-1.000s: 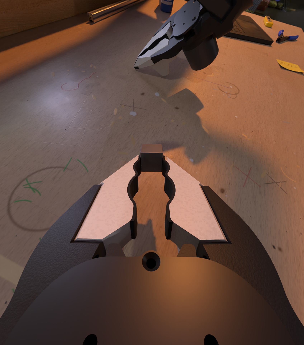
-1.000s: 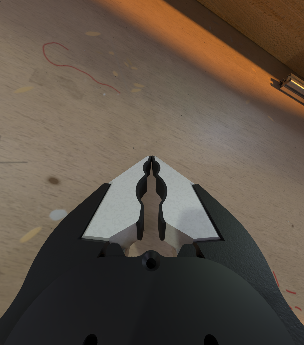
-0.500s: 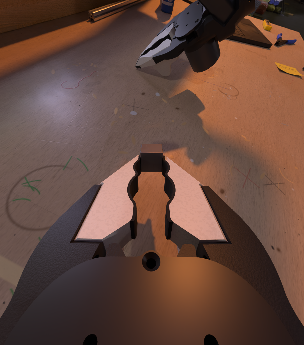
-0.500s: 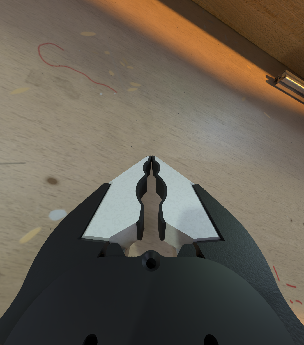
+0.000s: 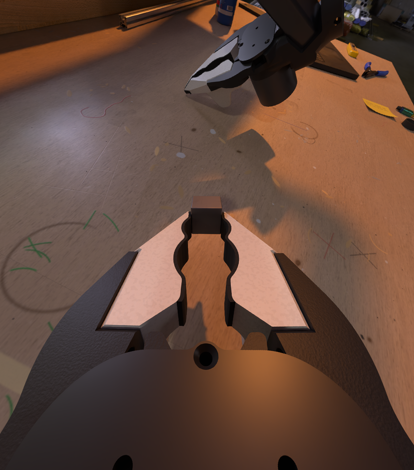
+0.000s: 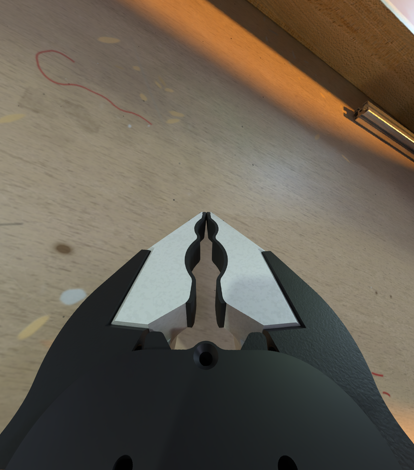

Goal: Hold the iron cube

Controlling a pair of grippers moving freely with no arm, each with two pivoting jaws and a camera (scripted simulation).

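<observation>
The iron cube (image 5: 206,215) is a small dark grey-brown block. My left gripper (image 5: 206,221) is shut on the iron cube at its fingertips and holds it above the wooden table (image 5: 99,152). My right gripper (image 6: 206,215) is shut and empty, hovering over bare table. It also shows in the left wrist view (image 5: 188,90), far ahead and right of the cube, with its fingers closed and pointing left. The cube does not show in the right wrist view.
An aluminium rail (image 5: 165,12) (image 6: 396,137) lies by the wooden back wall. A blue can (image 5: 226,11), a dark slab (image 5: 333,62), a yellow note (image 5: 377,106), a blue clamp (image 5: 375,72) and a black cap (image 5: 409,124) sit at the far right.
The left gripper has risen slightly with the cube in it, so the table looks farther off. The right gripper has shifted a little toward the back wall, still shut.
</observation>
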